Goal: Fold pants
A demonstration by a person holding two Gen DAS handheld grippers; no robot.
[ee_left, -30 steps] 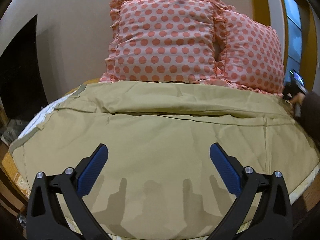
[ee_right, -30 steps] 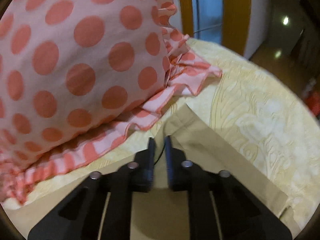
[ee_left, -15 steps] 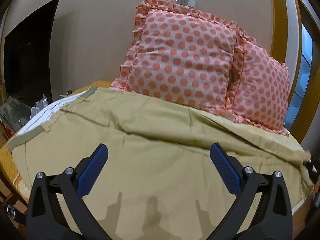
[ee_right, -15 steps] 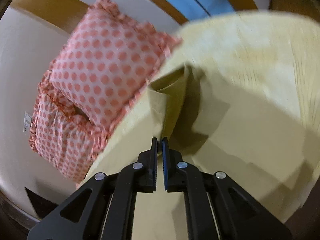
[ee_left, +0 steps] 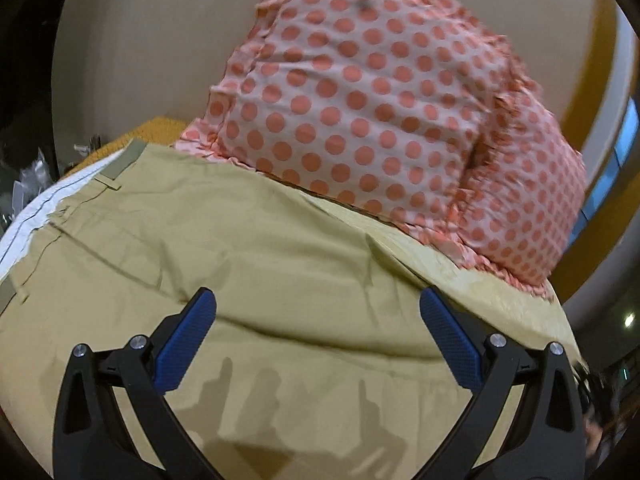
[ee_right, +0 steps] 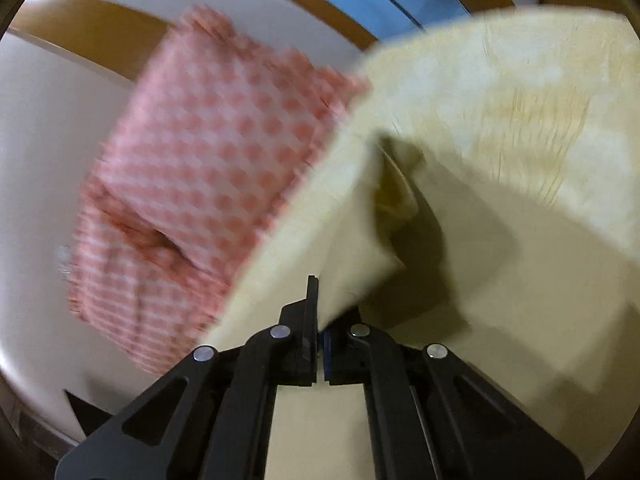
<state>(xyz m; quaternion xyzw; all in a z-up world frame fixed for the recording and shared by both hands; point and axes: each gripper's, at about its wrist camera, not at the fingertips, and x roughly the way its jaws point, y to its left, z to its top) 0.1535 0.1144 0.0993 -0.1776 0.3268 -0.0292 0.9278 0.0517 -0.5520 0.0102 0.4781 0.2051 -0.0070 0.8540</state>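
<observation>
Khaki pants (ee_left: pixel 248 264) lie spread across the bed, waistband (ee_left: pixel 120 164) at the far left. My left gripper (ee_left: pixel 318 332) is open and empty, its blue pads just above the cloth. My right gripper (ee_right: pixel 320 312) is shut on a leg end of the pants (ee_right: pixel 360 256) and holds it lifted off the bed, so the cloth hangs in a fold before the camera. The right wrist view is blurred.
Two pink pillows with red dots (ee_left: pixel 380 112) lean on the wall behind the pants; they also show in the right wrist view (ee_right: pixel 200 168). A pale yellow bedspread (ee_right: pixel 520 112) covers the bed. The bed's right edge drops off near a window (ee_left: pixel 612 160).
My right gripper has lifted the pant leg end off the bed and swung it toward the left. My left gripper has dropped closer to the cloth and tilted, still open.
</observation>
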